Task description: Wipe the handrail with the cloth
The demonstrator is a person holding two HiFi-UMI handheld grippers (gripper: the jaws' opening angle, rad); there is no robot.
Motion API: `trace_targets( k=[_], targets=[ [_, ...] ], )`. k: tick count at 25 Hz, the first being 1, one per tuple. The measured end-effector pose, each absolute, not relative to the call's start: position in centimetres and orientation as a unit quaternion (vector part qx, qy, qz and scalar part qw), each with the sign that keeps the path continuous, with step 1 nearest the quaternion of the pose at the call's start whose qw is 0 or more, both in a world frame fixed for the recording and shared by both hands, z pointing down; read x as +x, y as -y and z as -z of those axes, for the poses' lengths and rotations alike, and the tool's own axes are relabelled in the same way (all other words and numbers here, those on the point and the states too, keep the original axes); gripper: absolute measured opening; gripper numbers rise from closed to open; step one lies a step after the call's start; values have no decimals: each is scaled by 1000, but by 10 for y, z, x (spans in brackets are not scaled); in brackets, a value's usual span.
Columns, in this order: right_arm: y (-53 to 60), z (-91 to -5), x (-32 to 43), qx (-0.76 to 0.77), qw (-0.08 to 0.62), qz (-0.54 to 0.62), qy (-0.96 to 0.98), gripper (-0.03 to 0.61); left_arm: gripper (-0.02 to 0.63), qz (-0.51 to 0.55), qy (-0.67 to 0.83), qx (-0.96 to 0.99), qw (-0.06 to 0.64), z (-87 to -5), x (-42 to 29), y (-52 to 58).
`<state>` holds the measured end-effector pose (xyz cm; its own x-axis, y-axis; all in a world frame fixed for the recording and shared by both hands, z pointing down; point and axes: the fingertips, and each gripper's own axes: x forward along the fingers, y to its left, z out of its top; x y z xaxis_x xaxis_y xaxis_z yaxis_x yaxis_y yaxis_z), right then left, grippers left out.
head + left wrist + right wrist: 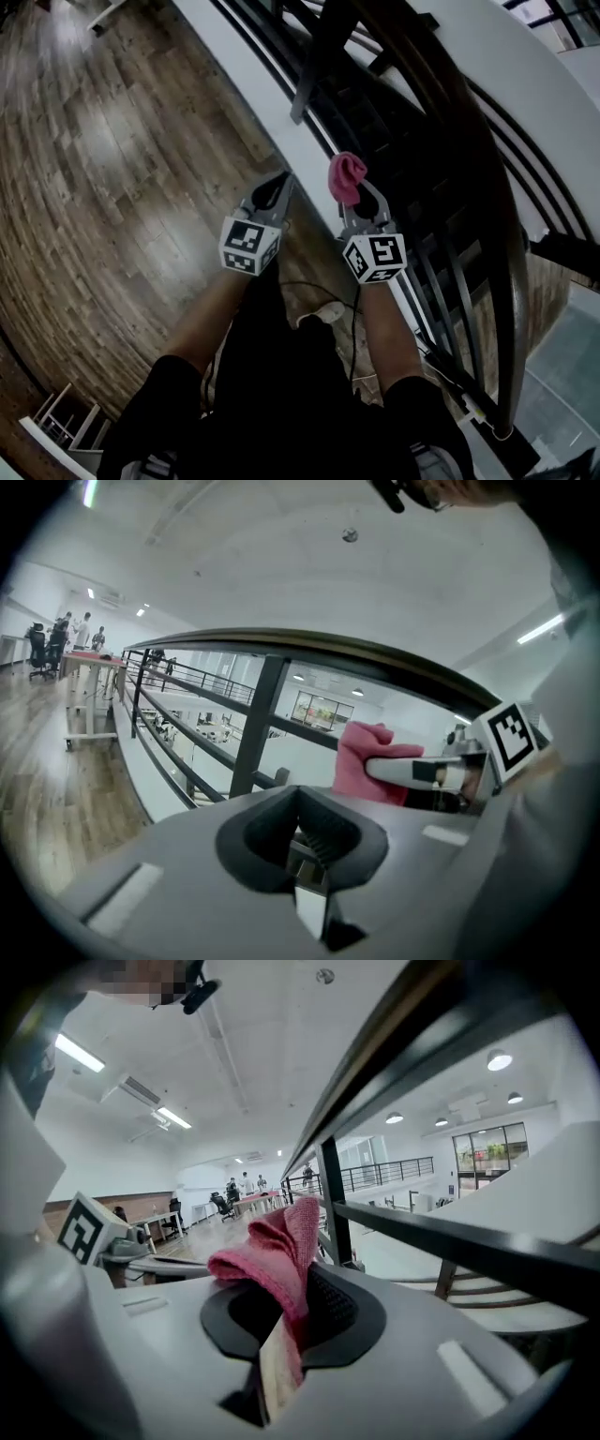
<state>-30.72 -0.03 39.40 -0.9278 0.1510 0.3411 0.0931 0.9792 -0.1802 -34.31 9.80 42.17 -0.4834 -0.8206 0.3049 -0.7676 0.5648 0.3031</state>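
– Since the cloth (277, 1251) is pinched but not on the wood, which step would you call this?

– The approach, I'd say. It is one pink cloth, bunched, with a fold standing up out of the right gripper (281, 1335), whose jaws are clamped on its lower part. The handrail (394, 1044) runs overhead in the right gripper view, apart from the cloth. No contact shows in any view, so wiping looks not yet begun.

– And from the head view?

– The cloth (347, 176) sits low beside the white ledge (281, 122), with the dark curved handrail (473, 150) off to the right of it.

– What does the next move call for?

– Probably lifting the right gripper (361, 192) up and over so the loose fold lands on the rail's top, then sliding along its curve while keeping the pinch firm.

– The other tool?

– The left gripper (305, 841) has its jaws together with nothing between them. It hangs just beside the right one.

– Counts?

– One cloth, one handrail, two grippers, two marker cubes. Several black bars (202, 738) run under the rail; the distant people are too small to count.
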Motion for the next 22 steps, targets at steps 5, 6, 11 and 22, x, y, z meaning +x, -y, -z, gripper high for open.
trace_targets(
  k=[5, 6, 11, 22],
  targets=[
    [17, -446, -384, -12, 199, -149, 969, 48, -2, 47, 845, 479, 231, -457, -394, -88],
    [22, -455, -396, 1, 200, -167, 965, 48, -2, 42, 845, 479, 235, -463, -406, -86],
    [47, -485, -442, 58, 197, -300, 932, 48, -2, 57, 843, 469, 255, -490, -445, -80],
    [102, -502, -484, 210, 198, -368, 884, 48, -2, 73, 826, 474, 295, -508, -464, -67]
  ],
)
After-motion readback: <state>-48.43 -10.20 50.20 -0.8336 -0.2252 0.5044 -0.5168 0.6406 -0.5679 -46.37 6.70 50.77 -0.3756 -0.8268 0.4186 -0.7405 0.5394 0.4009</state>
